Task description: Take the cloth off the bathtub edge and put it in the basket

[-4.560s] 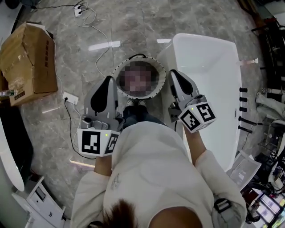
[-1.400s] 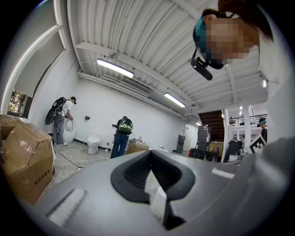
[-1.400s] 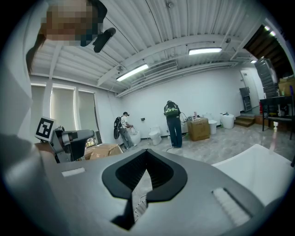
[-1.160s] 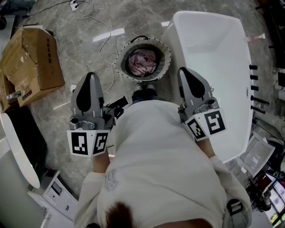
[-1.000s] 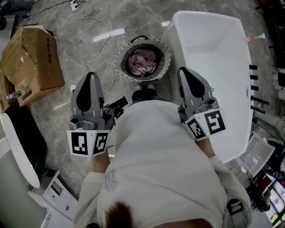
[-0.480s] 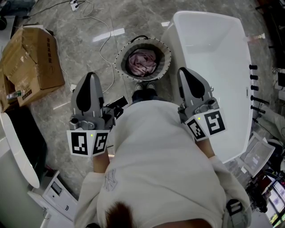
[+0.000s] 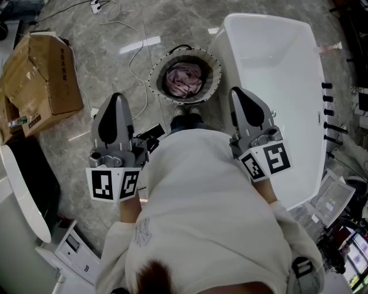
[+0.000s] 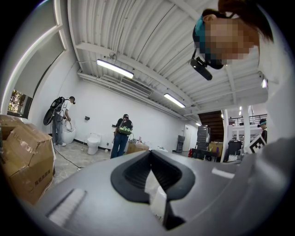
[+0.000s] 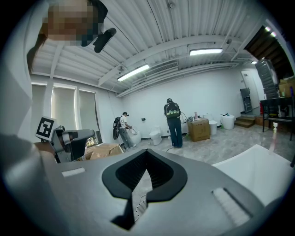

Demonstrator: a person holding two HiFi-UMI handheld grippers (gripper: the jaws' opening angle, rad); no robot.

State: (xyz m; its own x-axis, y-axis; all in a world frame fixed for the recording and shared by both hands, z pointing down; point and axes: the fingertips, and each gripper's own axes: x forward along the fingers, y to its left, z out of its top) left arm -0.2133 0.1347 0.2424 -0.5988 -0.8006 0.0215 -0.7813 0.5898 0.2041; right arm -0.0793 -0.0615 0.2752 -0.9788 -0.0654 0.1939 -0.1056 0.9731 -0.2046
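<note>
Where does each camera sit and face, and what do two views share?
Head view: on the head, steeply down at basket, bathtub; torso, left gripper, right gripper.
Left gripper view: on that gripper, level across the room; shut jaws, person's head.
Right gripper view: likewise; shut jaws, left gripper's cube.
Shared: bathtub, head and right gripper views.

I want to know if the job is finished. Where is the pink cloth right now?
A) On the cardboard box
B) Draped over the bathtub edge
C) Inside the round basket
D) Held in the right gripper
C: the head view shows the pink cloth bunched up inside the basket, on the floor beside the bathtub, with no cloth on the tub's visible edge.
</note>
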